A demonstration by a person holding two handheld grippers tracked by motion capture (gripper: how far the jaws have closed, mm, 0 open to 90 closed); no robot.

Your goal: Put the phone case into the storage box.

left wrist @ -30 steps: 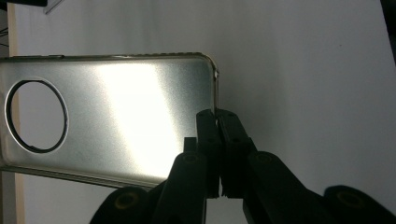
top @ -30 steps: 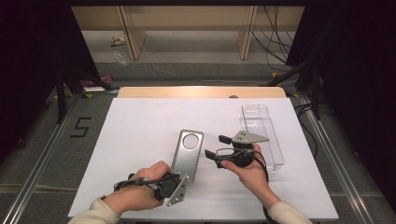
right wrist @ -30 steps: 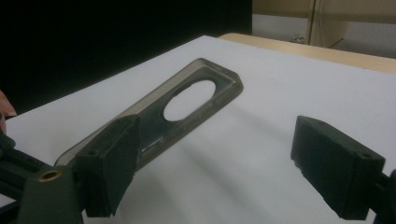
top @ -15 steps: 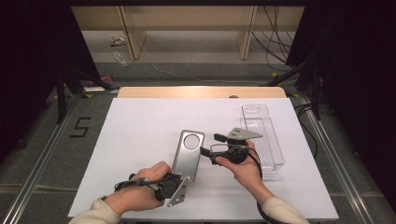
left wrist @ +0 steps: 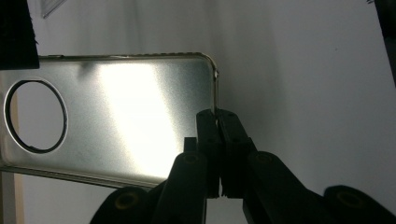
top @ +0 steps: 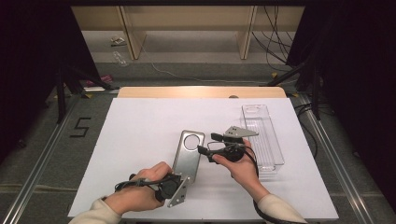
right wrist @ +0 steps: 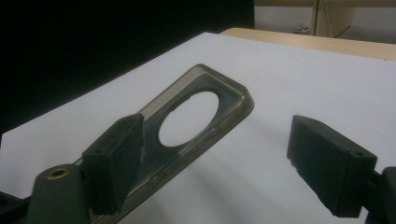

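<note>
Near end of the metal lid (top: 187,156) hidden in the high view under the left gripper (top: 173,186) and the hand (top: 140,189) around it. In the left gripper view, lid (left wrist: 121,116) cut off at the left edge — its far end out of frame, the upper left corner covered by a dark block. In the right gripper view, lid's (right wrist: 196,116) near part masked behind the left-hand finger (right wrist: 114,161) of the right gripper (right wrist: 224,163) — lower end lost at the bottom edge. Right-hand finger (right wrist: 329,163) clipped by the right edge. Clear tray (top: 261,135) partly screened by the right gripper (top: 210,143) and hand (top: 238,163); contents, if any, impossible to tell. Small objects on the far floor (top: 117,42) too small to identify.
</note>
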